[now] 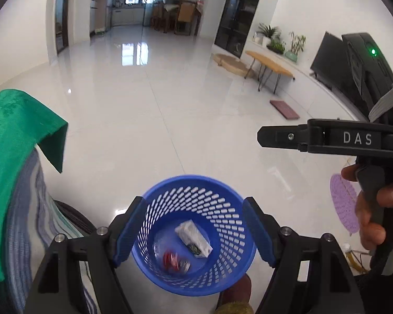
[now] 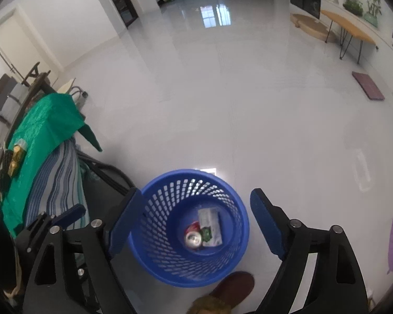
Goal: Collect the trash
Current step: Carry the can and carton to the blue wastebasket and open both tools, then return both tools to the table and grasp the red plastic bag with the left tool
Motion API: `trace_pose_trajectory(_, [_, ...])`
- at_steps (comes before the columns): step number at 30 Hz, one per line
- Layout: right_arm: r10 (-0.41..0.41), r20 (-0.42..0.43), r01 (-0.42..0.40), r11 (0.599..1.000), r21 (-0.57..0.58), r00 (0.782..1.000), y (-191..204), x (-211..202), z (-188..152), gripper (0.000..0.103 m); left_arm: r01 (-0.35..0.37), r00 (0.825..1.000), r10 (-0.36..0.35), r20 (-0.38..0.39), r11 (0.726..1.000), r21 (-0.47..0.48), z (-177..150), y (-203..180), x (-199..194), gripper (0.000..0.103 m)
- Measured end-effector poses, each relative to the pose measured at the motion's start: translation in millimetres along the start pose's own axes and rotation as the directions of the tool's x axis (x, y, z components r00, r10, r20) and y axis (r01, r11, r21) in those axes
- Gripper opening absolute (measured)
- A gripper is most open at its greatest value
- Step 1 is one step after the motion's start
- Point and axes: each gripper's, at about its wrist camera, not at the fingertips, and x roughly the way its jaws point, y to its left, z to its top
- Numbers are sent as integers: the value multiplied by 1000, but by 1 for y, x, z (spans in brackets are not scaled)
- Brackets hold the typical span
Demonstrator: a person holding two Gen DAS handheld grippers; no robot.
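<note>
both tools spread and empty, left tool [image 1: 192, 231] and right tool [image 2: 194, 225] above the blue basket [image 2: 154, 261] on the floor holding can [image 2: 194, 239] and wrapper [image 1: 194, 238]; risk: my foot [image 2: 234, 282] touching it could tip it.

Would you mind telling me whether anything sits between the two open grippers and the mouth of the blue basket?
Nothing visible does. The blue basket stands open-topped on the floor below the left gripper and right gripper, both empty, with a can and wrappers already inside.
</note>
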Motion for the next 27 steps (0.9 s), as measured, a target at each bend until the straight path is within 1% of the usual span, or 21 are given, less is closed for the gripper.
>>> trace_pose_trajectory(1, [0, 21, 0, 1000, -5, 1000, 1, -6, 1, 95, -5, 1000, 5, 25, 1000, -11, 0, 1, -7, 77])
trace_pose_trajectory(3, [5, 74, -3, 1000, -23, 997, 9, -18, 3, 97, -15, 997, 17, 75, 999, -39, -1, 3, -28, 77])
trace_pose_trajectory(5, [3, 121, 3, 999, -44, 993, 19, -29, 5, 100, -6, 995, 11, 95, 999, -53, 1, 2, -47, 77])
trace_pose_trajectory(6, [0, 143, 8, 998, -56, 990, 26, -32, 6, 100, -8, 995, 13, 103, 999, -49, 1, 2, -56, 80])
trace_pose_trajectory(7, [-2, 169, 15, 997, -72, 986, 33, -39, 6, 100, -20, 994, 24, 110, 999, -41, 1, 0, -65, 86])
trace_pose_trajectory(9, [1, 205, 19, 995, -99, 979, 45, -47, 7, 101, -34, 990, 37, 133, 999, -22, -1, -1, -80, 86])
trace_pose_trajectory(10, [11, 232, 17, 993, -116, 973, 55, -54, 6, 101, -32, 989, 35, 143, 999, -20, -3, 0, -90, 86])
trace_pose_trajectory(13, [45, 278, -2, 988, -154, 960, 80, -65, 2, 101, -24, 985, 27, 170, 1000, -19, -12, 9, -118, 86])
trace_pose_trajectory(15, [71, 301, -16, 984, -180, 951, 99, -69, -1, 102, -38, 983, 43, 177, 999, -30, -22, 24, -143, 86])
trace_pose_trajectory(16, [86, 314, -24, 980, -197, 946, 112, -72, -4, 102, -51, 983, 56, 175, 998, -35, -26, 29, -148, 86])
trace_pose_trajectory(19, [134, 333, -49, 967, -250, 934, 150, -74, -13, 102, -122, 977, 132, 165, 990, -69, -44, 60, -175, 86])
trace_pose_trajectory(22, [189, 328, -83, 947, -309, 926, 192, -70, -28, 102, -209, 963, 224, 150, 972, -111, -68, 98, -203, 86])
trace_pose_trajectory(23, [208, 324, -95, 938, -333, 923, 210, -69, -35, 102, -254, 952, 271, 142, 959, -128, -78, 114, -214, 86])
trace_pose_trajectory(24, [224, 318, -104, 930, -354, 921, 223, -66, -44, 102, -279, 945, 297, 135, 950, -137, -85, 124, -219, 86])
trace_pose_trajectory(25, [239, 312, -113, 922, -371, 920, 235, -63, -51, 102, -322, 932, 341, 122, 934, -154, -95, 139, -229, 86])
trace_pose_trajectory(27, [268, 286, -136, 902, -409, 920, 262, -57, -68, 102, -376, 911, 398, 110, 910, -174, -111, 161, -241, 86])
